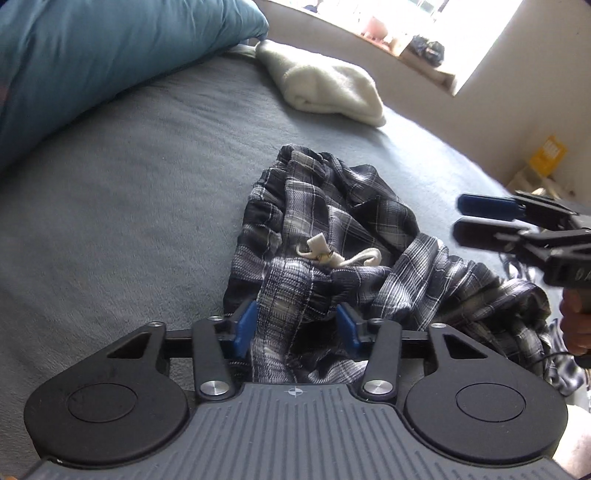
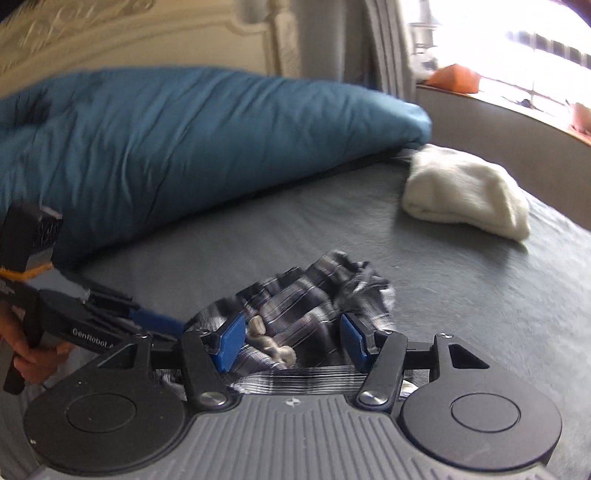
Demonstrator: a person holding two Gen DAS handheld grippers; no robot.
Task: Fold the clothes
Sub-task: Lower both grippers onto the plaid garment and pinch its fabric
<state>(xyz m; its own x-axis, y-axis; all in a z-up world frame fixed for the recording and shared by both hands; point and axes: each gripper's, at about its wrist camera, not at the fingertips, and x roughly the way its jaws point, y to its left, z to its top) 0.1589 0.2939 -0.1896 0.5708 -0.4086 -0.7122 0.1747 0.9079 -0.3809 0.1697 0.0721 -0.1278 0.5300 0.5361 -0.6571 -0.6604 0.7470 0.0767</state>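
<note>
From the left wrist, a crumpled plaid garment (image 1: 332, 236) is seen lying on the grey bed (image 1: 110, 221), in front of a white folded towel (image 1: 325, 88). The left gripper (image 1: 297, 328) is spread wide over its near edge, nothing clamped. From the right wrist, the right gripper (image 2: 291, 339) is likewise held parted above the blurred garment (image 2: 314, 295), below the blue pillow (image 2: 184, 140).

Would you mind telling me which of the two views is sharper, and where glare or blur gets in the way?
Left wrist view: sharp; the plaid garment and its drawstring read clearly, though the window is blown out. Right wrist view: motion-blurred, smearing the plaid garment into streaks; the window glares white. Both show fisheye bending of the bed.
</note>
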